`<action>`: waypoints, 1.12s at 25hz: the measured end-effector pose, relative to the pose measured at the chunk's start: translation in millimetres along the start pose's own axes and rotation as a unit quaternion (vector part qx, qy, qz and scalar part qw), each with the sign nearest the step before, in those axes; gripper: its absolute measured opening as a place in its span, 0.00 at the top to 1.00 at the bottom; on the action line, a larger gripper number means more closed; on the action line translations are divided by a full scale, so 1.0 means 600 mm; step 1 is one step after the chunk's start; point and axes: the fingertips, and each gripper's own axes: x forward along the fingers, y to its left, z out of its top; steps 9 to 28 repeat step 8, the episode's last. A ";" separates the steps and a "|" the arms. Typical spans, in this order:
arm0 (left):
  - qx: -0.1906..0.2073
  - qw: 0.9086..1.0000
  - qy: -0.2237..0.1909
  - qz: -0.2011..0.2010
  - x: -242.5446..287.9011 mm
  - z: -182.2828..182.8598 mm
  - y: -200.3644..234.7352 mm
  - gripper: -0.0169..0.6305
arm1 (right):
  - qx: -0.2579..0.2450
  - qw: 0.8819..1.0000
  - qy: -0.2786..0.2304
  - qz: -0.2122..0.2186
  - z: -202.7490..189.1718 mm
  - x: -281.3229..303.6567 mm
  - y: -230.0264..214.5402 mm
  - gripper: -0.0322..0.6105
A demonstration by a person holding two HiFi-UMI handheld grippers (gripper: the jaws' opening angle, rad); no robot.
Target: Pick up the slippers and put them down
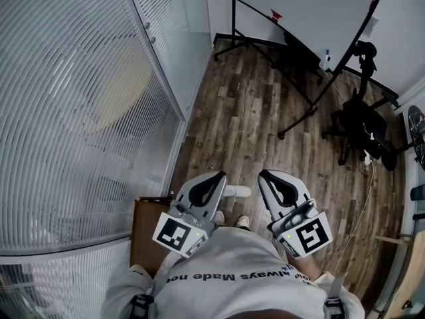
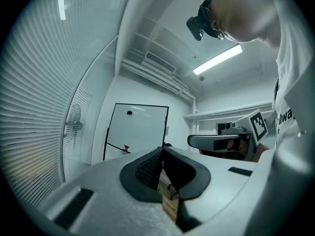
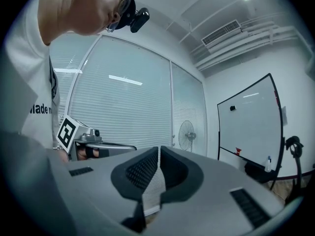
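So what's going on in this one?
A person stands on a wood floor, holding the left gripper and right gripper side by side in front of the body, pointing level. Both are shut with nothing between the jaws. Pale shapes on the floor below them may be slippers or feet; I cannot tell which.
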 end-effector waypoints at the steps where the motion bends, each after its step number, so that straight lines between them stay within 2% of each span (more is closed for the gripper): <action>1: 0.000 1.000 0.000 0.000 0.001 0.001 0.000 0.95 | 0.001 1.000 0.000 0.000 0.001 0.000 -0.001 0.92; 28: -0.003 1.000 -0.001 -0.003 0.000 0.003 -0.004 0.95 | -0.002 1.000 -0.002 -0.002 0.006 -0.004 0.000 0.92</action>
